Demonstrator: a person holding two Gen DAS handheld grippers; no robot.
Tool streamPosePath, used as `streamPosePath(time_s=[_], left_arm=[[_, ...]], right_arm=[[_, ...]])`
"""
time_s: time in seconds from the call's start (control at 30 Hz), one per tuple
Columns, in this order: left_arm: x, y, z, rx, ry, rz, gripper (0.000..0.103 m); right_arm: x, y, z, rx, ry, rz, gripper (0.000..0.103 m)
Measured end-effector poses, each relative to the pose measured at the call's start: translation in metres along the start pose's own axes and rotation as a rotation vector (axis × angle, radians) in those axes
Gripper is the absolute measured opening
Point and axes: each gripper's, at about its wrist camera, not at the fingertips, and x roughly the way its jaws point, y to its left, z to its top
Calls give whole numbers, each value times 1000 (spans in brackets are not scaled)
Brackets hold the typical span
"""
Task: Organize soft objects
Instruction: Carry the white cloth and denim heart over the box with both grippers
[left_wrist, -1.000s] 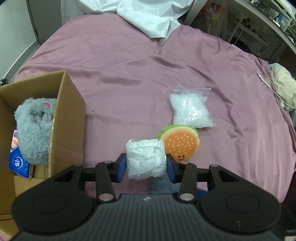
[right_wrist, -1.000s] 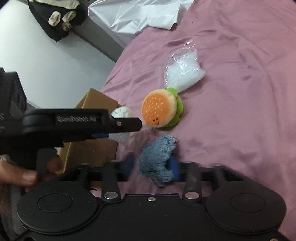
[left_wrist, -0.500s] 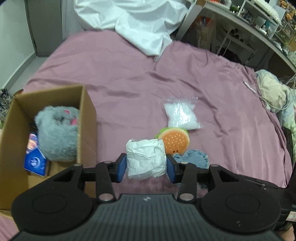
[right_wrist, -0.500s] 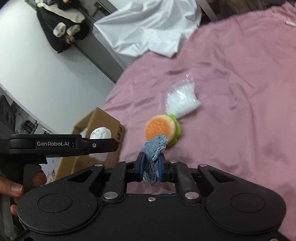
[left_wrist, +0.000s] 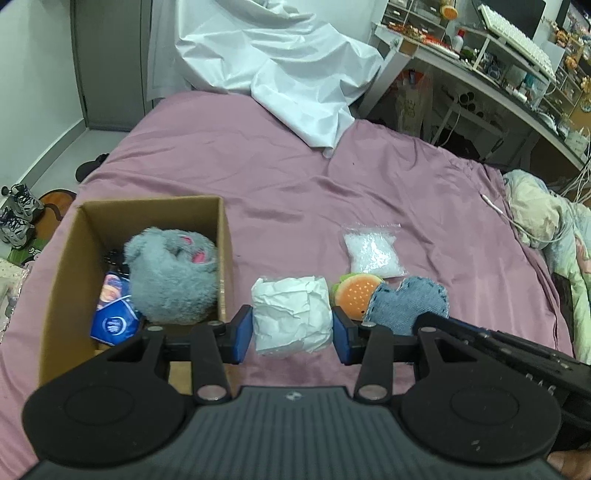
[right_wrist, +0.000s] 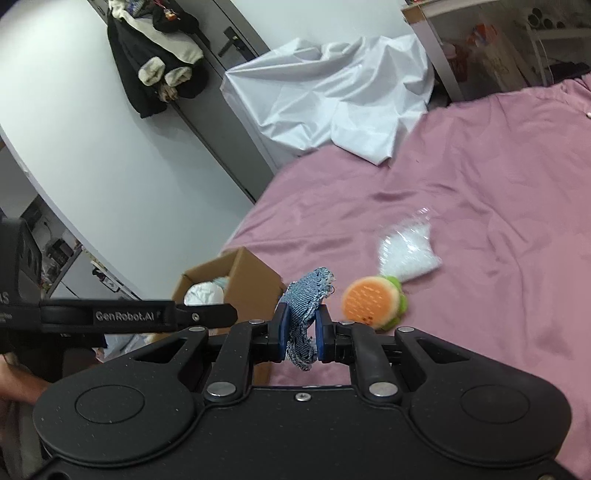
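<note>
Left claw (left_wrist: 291, 332): we tilt it steeply down above the bed (left_wrist: 295, 177), pinching the white paper bundle (left_wrist: 291, 317); cardboard box (left_wrist: 66, 266) ahead-left | Right claw (right_wrist: 300, 332): we angle it gently down, clamped on the denim heart patch (right_wrist: 304, 299); burger plush (right_wrist: 371, 301) and bead bag (right_wrist: 408, 254) ahead-right on the bed.

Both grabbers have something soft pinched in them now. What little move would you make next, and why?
Probably carry the left gripper sideways over the open cardboard box and let go there. Its fingers clamp the white crumpled bundle clear of the pink bedsheet, right beside the box, where a grey plush toy already lies. The right gripper, pinching the denim heart, could follow.
</note>
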Motion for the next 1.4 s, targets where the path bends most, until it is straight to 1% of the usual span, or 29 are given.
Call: streamPosePath(time_s=[0.4, 0.87, 1.2, 1.4], left_arm=[[-26, 31, -6, -46, -50, -6, 44], [-47, 63, -13, -113, -109, -4, 44], [-57, 90, -20, -171, -142, 9, 44], [-58, 107, -27, -205, -146, 23, 44]], right_arm=[[3, 42, 4, -67, -14, 11, 15], [19, 90, 5, -120, -7, 26, 15], [33, 113, -3, -148, 12, 34, 15], [42, 124, -9, -161, 32, 27, 15]])
